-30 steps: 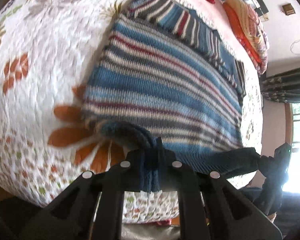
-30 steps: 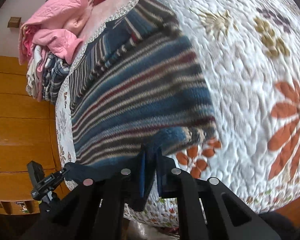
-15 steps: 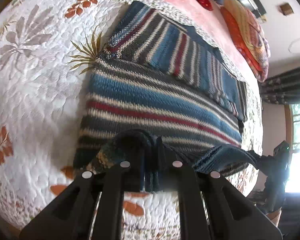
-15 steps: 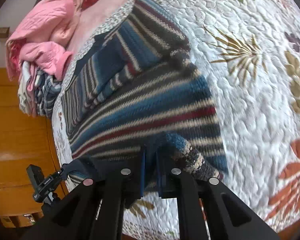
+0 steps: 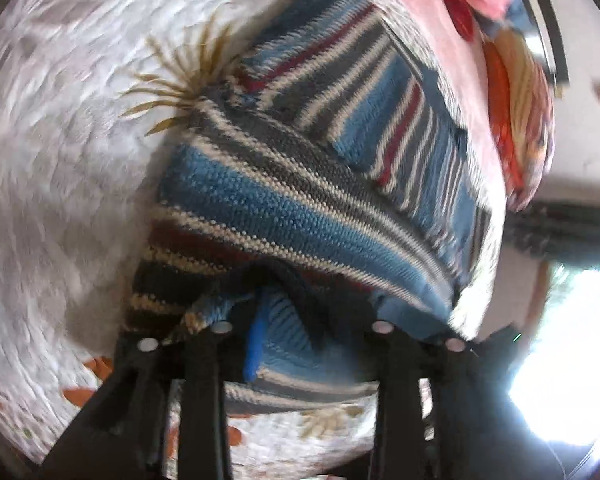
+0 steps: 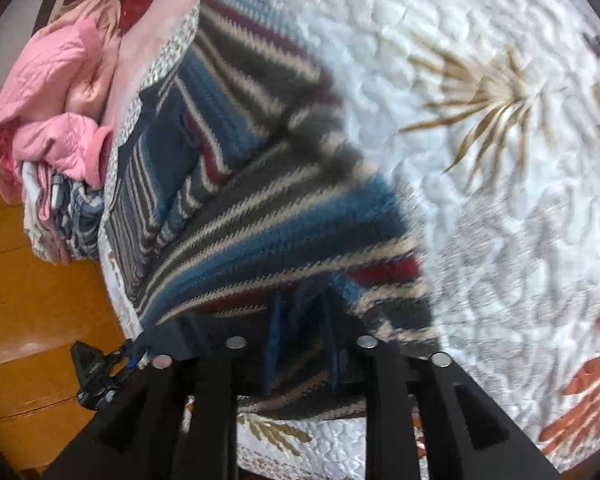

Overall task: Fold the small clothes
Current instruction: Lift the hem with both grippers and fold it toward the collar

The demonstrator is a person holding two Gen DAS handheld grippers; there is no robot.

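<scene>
The striped sweater point(image 5: 284, 208) lies on the quilt point(image 5: 60, 160), its far end near the pink clothes point(image 6: 56, 112) piled beyond it. The near hem is doubled over the body, so the bottom-to-top fold looks to be at its release. The left gripper point(image 5: 300, 320) and right gripper point(image 6: 300, 336) both stand parted, hem fabric lying loose between the jaws, gripped by neither. Next, I judge, each must back off the sweater without snagging the knit, then smooth the fold.
</scene>
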